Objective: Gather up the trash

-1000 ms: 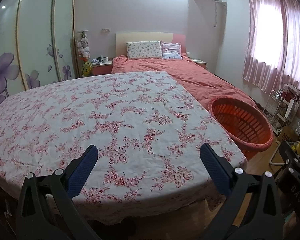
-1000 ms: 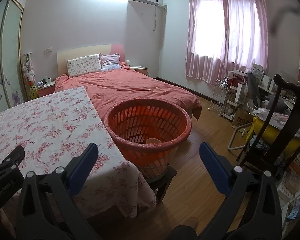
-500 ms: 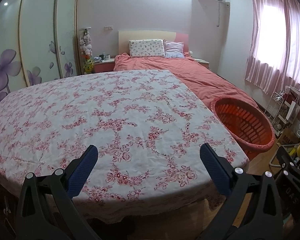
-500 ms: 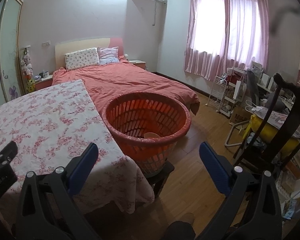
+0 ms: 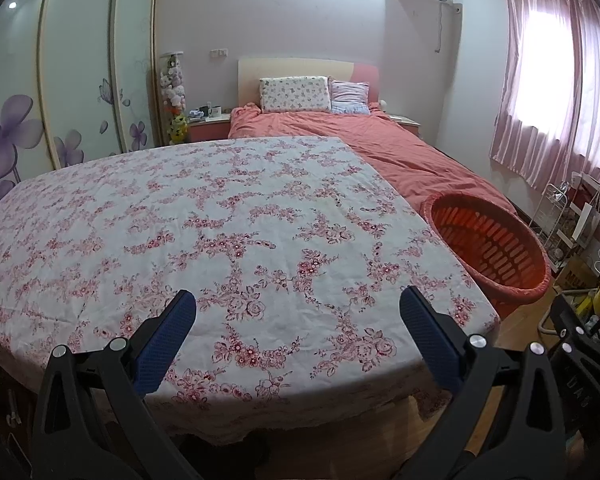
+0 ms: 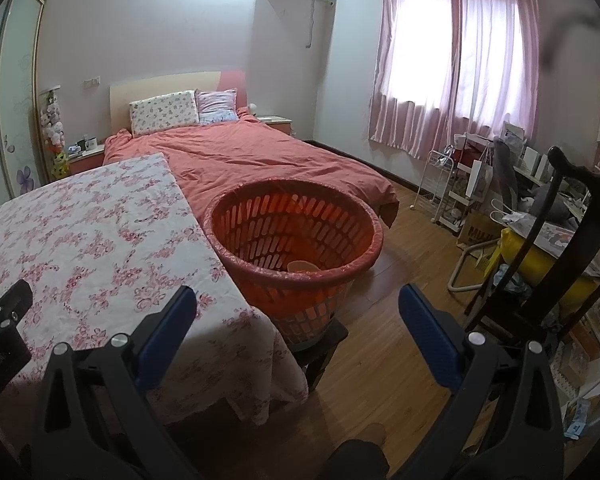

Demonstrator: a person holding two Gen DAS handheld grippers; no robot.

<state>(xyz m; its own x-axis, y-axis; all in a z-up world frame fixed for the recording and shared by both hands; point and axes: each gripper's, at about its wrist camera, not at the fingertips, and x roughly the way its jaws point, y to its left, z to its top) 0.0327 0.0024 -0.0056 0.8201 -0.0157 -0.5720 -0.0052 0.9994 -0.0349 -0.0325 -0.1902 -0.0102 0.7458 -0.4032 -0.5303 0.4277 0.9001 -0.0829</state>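
An orange slatted basket [image 6: 284, 220] stands on a dark stool beside the table's right edge; a pale cup-like piece [image 6: 302, 266] lies at its bottom. In the left wrist view the same basket [image 5: 488, 248] shows at the right. The table under its pink floral cloth [image 5: 220, 220] carries no loose item that I can see. My left gripper [image 5: 296, 308] hovers open over the table's near edge, with nothing between its blue pads. My right gripper [image 6: 296, 304] is open and holds nothing, just short of the basket above the table corner [image 6: 236, 320].
A bed with a coral cover [image 6: 260, 160] lies behind the table and basket. Sliding wardrobe doors [image 5: 80, 80] line the left wall. A dark wooden chair [image 6: 560, 240], a yellow bag, a wire rack [image 6: 440, 184] and clutter crowd the right side. Wooden floor [image 6: 380, 320] lies between basket and chair.
Both views have shifted slightly, with the basket drifting a little upward in the right wrist view. Both grippers stay open and hold nothing.
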